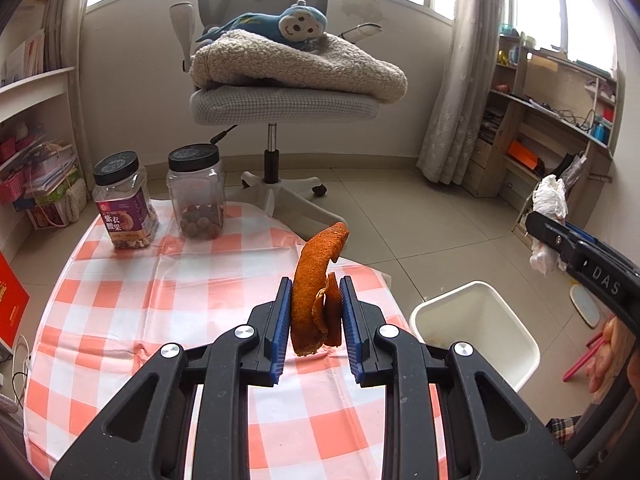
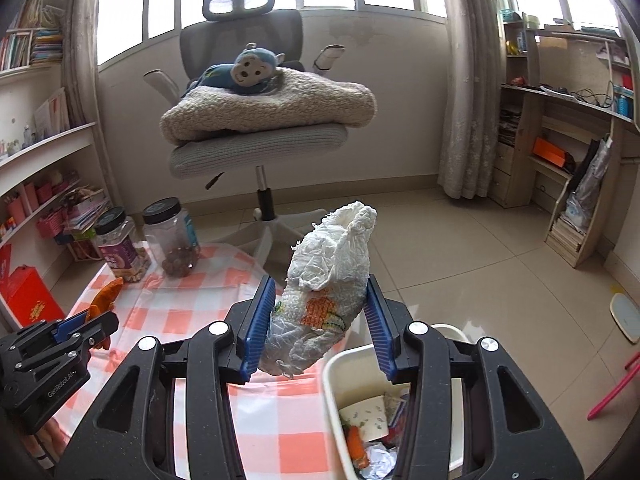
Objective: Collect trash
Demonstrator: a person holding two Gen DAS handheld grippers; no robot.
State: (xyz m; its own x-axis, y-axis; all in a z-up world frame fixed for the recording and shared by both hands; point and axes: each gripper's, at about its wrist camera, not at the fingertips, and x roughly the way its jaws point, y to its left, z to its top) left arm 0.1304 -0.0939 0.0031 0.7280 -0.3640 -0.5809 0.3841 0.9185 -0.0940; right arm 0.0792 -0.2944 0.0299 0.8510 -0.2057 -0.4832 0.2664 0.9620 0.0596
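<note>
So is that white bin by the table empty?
No. The white bin already holds crumpled paper and other scraps, visible in the right wrist view.

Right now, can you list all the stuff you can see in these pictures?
orange peel: one, orange, between the left gripper's fingers
crumpled tissue: one, white with an orange print, between the right gripper's fingers
bin: one, white, on the floor beside the table, trash inside
jars: two, clear with black lids, at the table's far edge
tablecloth: one, orange and white checks, over the table
office chair: one, grey, behind the table
blanket: one, cream, on the chair seat
monkey toy: one, blue, on the blanket
left gripper: black, blue fingers, shut on the peel
right gripper: black, blue fingers, opening around the tissue
</note>
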